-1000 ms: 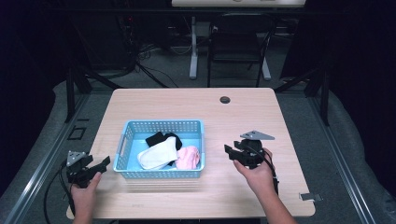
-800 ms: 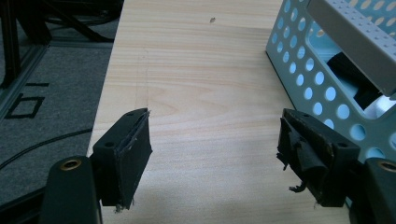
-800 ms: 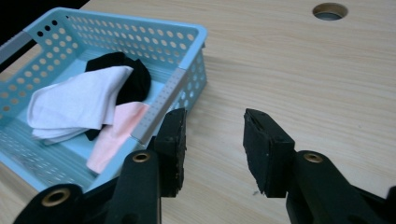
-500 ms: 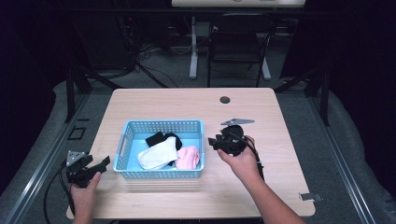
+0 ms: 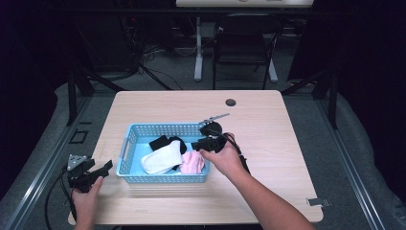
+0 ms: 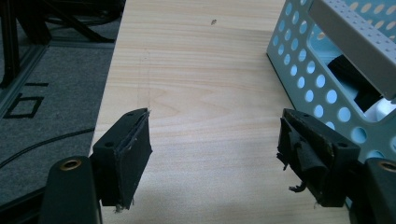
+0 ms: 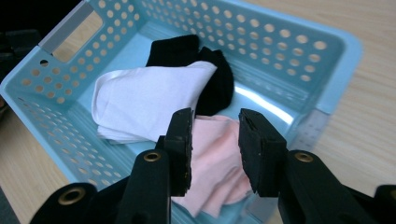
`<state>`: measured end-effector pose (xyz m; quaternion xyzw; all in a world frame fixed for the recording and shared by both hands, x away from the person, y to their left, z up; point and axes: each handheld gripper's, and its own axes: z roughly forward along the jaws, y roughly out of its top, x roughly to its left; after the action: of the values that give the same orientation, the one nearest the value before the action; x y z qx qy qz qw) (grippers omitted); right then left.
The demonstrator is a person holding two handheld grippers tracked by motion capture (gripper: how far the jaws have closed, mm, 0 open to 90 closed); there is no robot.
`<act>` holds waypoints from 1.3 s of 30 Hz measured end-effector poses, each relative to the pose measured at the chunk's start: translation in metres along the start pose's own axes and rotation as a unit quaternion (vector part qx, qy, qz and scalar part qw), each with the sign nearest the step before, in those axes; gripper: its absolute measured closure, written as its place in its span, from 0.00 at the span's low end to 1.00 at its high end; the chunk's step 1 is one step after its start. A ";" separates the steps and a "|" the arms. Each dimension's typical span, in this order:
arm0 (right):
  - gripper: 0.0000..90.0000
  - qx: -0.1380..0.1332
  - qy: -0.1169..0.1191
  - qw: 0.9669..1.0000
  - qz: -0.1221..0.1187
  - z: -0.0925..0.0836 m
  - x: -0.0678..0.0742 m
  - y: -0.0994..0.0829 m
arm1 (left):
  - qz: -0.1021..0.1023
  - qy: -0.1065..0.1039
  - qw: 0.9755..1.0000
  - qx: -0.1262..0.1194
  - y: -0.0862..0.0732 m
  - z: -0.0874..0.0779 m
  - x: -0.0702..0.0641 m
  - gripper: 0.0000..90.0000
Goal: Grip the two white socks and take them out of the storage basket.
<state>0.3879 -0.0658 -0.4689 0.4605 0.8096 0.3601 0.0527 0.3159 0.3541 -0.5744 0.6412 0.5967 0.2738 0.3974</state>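
A light blue perforated basket [image 5: 163,127] sits on the wooden table, left of centre. It holds a white cloth [image 5: 163,159], a pink cloth [image 5: 193,163] and a black cloth [image 5: 165,142]. My right gripper [image 5: 198,143] hovers over the basket's right end. In the right gripper view this gripper [image 7: 215,122] is open, nothing between its jaws, just above the pink cloth [image 7: 215,154] and beside the white cloth [image 7: 144,102]. My left gripper [image 5: 103,168] rests at the table's front left, open wide [image 6: 215,126], with the basket wall [image 6: 317,79] at its right.
A small black round grommet [image 5: 231,102] sits near the table's far edge. Bare tabletop [image 5: 287,143] lies right of the basket. A chair [image 5: 244,43] and a desk leg stand behind the table. A metal clip [image 5: 318,201] lies at the front right corner.
My right gripper has travelled left from the table's right side to above the basket's right end. The left gripper has stayed in place.
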 end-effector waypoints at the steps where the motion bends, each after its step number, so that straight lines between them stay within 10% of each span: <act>1: 0.73 0.008 0.006 1.000 0.004 0.004 0.002 0.002 | 0.000 0.000 1.000 0.000 0.000 0.000 0.000 0.28; 16: 0.75 0.090 0.032 0.993 0.075 0.057 0.004 0.023 | 0.001 -0.002 1.000 0.000 0.000 0.000 0.000 0.28; 34: 0.81 0.152 0.029 0.984 0.089 0.095 0.011 0.025 | 0.001 -0.003 1.000 -0.004 0.000 0.001 -0.001 0.28; 39: 0.92 0.148 0.028 0.987 0.062 0.094 0.018 0.024 | 0.001 -0.003 1.000 -0.003 0.000 0.001 -0.001 0.28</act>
<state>0.4339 0.0064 -0.5187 0.5025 0.8249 0.2515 -0.0610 0.3171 0.3532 -0.5746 0.6412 0.5939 0.2742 0.4011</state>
